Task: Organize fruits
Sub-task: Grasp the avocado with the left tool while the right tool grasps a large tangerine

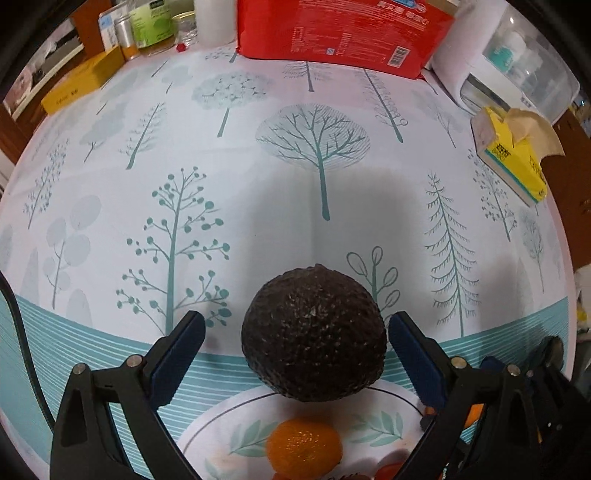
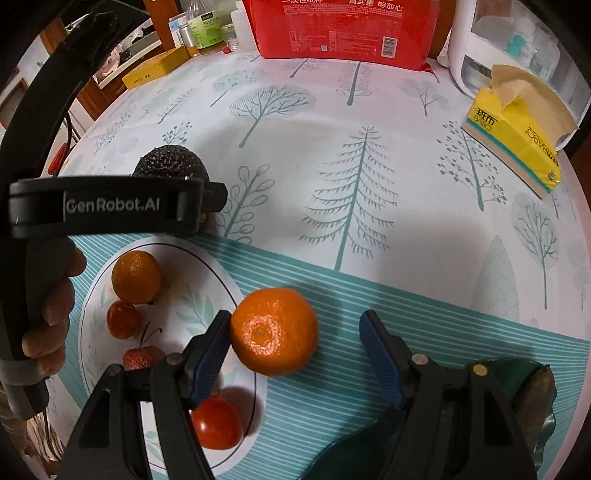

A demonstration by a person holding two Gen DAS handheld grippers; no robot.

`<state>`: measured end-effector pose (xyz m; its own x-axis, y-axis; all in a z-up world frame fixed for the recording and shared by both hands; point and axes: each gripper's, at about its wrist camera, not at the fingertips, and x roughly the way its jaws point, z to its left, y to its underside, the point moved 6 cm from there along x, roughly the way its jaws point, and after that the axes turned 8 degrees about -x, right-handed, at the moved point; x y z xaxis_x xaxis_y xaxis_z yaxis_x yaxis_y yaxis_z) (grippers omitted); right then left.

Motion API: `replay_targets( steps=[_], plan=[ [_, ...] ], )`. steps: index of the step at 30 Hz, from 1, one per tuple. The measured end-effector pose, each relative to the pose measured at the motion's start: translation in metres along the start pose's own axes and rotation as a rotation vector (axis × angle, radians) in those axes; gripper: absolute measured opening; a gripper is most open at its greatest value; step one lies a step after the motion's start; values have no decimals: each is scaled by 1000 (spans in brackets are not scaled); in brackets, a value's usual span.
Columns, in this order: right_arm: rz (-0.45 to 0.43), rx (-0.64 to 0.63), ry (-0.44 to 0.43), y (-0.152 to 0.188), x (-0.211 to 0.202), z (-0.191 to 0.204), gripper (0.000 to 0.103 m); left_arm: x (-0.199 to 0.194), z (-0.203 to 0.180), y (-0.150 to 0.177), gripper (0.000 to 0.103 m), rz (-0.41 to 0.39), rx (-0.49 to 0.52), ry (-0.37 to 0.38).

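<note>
A dark, bumpy avocado (image 1: 314, 332) lies on the tree-print tablecloth at the far rim of a white leaf-pattern plate (image 1: 221, 406). My left gripper (image 1: 297, 319) is open around it: the right pad is almost on the skin, the left pad stands clear. In the right wrist view an orange mandarin (image 2: 273, 330) sits by the plate's (image 2: 192, 280) right edge between the open fingers of my right gripper (image 2: 295, 316). The left pad is at the mandarin and the right pad is well off it. The plate holds a smaller mandarin (image 2: 136, 277) and several small red fruits (image 2: 218, 421).
A red package (image 2: 343, 26), a yellow tissue box (image 2: 513, 136), a white appliance (image 2: 517, 48), a yellow carton (image 2: 155, 68) and bottles (image 2: 203, 29) line the table's far side. A dark green dish (image 2: 517, 387) lies at the lower right. A hand (image 2: 55, 314) holds the left gripper.
</note>
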<state>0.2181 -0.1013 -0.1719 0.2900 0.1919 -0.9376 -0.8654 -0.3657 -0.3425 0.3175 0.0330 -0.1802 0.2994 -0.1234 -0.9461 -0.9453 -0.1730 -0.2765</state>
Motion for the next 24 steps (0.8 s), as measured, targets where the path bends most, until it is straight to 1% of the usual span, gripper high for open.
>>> replay_targets(
  steps=[3,4,6,8,9,10,11,12,14,17,24],
  plan=[
    [-4,-6,-11,0,0,2,63,2,1,2,94,6,-19,10],
    [-3,-8,-15,0,0,3,62,3,1,3,92,8,-27,14],
    [-4,-14,-24,0,-1,5,55,4,3,4,89,6,-46,20],
    [4,-28,-23,1,-1,8,49,3,3,5,84,-6,-57,21],
    [9,-32,-23,2,0,10,46,2,3,5,83,-11,-64,18],
    [15,-35,-22,3,1,10,46,2,4,5,79,-17,-73,26],
    [14,-39,-18,4,1,11,46,0,3,5,69,-22,-76,37],
    [10,-40,-18,4,1,11,46,-2,1,6,65,-25,-76,58],
    [6,-30,-24,5,1,9,45,-5,1,9,64,-26,-64,37],
    [4,-24,-18,6,0,8,44,-7,-3,13,64,-49,-18,8],
    [-26,-8,-11,6,-15,3,44,-16,-1,25,64,1,-18,8]
  ],
)
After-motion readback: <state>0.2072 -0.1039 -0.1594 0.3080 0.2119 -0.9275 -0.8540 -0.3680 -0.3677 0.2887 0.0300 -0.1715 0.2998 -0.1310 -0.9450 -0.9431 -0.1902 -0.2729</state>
